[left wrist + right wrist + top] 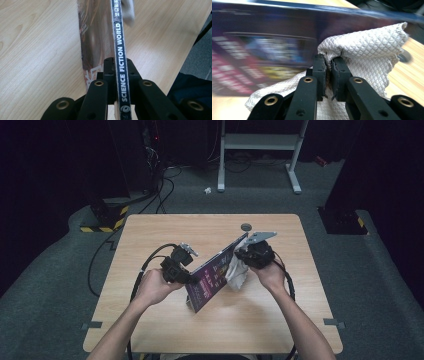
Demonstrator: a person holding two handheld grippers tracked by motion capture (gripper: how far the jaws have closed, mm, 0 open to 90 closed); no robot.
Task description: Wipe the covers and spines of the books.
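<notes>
A magazine (212,275) with a purple cover stands tilted on edge in the middle of the wooden table (150,230). Its spine (121,62) reads "SCIENCE FICTION WORLD". My left gripper (186,279) is shut on the magazine's spine edge near its lower left end, and in the left gripper view the jaws clamp both sides of that spine. My right gripper (244,256) is shut on a white waffle-textured cloth (237,272), bunched between its jaws (328,66). The cloth (364,52) lies against the magazine's cover (267,50), which is blurred in the right gripper view.
A small dark round disc (246,226) lies on the table behind the right gripper. Cables trail off the table's left side to the floor. A white metal frame (260,150) and black stands are on the floor beyond the table.
</notes>
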